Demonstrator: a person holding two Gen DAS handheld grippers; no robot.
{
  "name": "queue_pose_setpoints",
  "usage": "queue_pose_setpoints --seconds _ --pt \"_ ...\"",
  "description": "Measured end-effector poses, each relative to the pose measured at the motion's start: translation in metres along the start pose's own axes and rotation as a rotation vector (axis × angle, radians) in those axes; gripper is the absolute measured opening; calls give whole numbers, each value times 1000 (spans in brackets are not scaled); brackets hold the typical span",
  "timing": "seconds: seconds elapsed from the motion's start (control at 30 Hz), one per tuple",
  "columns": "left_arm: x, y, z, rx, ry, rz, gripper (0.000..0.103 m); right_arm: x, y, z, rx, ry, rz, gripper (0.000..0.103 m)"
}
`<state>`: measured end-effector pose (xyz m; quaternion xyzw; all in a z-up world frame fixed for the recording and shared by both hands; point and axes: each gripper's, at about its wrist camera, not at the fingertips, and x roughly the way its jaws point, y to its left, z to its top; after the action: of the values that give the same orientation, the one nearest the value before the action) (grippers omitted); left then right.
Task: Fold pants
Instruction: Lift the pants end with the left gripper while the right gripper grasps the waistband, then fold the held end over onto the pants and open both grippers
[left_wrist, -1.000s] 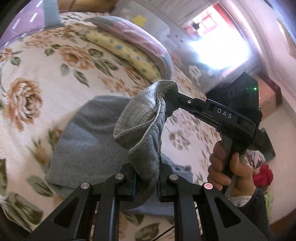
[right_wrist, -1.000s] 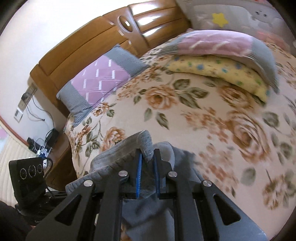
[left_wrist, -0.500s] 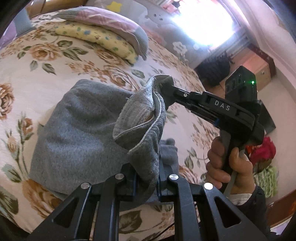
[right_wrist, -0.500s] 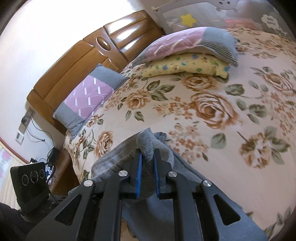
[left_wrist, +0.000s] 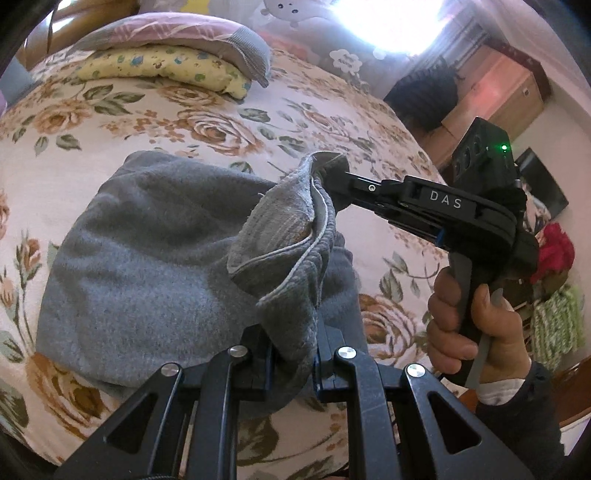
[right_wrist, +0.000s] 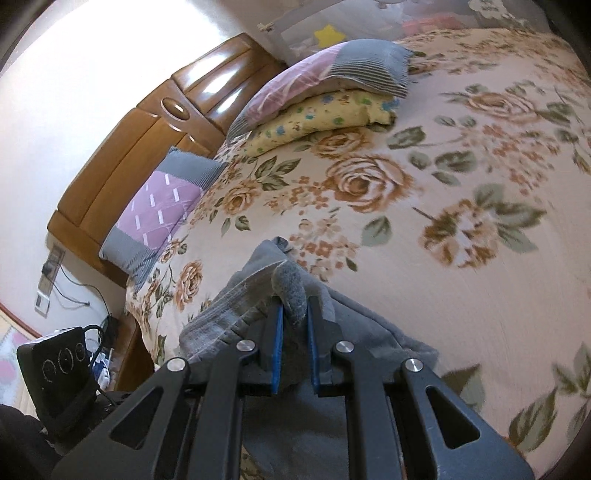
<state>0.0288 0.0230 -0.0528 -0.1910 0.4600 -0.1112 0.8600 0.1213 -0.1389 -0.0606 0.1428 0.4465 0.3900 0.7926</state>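
The grey pants (left_wrist: 147, 266) lie partly on the floral bedspread (left_wrist: 166, 122), with one end lifted. My left gripper (left_wrist: 291, 354) is shut on the ribbed waistband, which bunches up between its fingers. My right gripper (left_wrist: 328, 173) reaches in from the right in the left wrist view and is shut on the other corner of the same waistband. In the right wrist view that gripper (right_wrist: 293, 325) pinches a fold of the grey pants (right_wrist: 332, 369) between its blue pads (right_wrist: 277, 350), above the bed.
Stacked pillows (left_wrist: 177, 48) lie at the head of the bed; a purple pillow (right_wrist: 159, 206) leans on the wooden headboard (right_wrist: 147, 122). A wooden cabinet (left_wrist: 491, 88) and red and green items (left_wrist: 554, 258) stand beyond the bed's right edge.
Both grippers have carried the waistband across the bed, away from the pillows. More of the pants now lies spread on the bedspread behind them. The grips are unchanged.
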Motion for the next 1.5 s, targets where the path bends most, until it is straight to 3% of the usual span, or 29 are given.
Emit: queue_pose_setpoints --seconds 0.47,0.73,0.77,0.8,1.03,1.23,1.37,1.43,1.47,1.5 --pt "19 -44 -14 198 -31 96 15 -25 -27 -16 71 -83 -11 13" --pt "34 -66 -33 317 -25 130 33 -27 -58 -34 136 -78 -59 13" --pt "34 -70 -36 341 -27 141 40 -29 -59 -36 141 -80 -64 13" --pt "33 -73 -38 356 -23 137 46 -31 -62 -38 149 -83 -75 13" --pt "8 -83 -55 438 -4 -2 51 -67 -71 -48 246 -130 -200 13" --pt "-21 -42 -48 374 -29 17 55 -90 -30 -45 173 -197 -216 14" --pt "-33 6 -27 275 -52 85 55 -75 6 -42 120 -190 -187 23" --pt "-37 28 -17 226 -63 119 55 -62 23 -41 93 -177 -179 40" --pt "-39 38 -12 199 -67 130 56 -55 30 -42 81 -173 -179 53" --pt "-39 48 -7 177 -66 138 56 -47 38 -43 61 -167 -185 56"
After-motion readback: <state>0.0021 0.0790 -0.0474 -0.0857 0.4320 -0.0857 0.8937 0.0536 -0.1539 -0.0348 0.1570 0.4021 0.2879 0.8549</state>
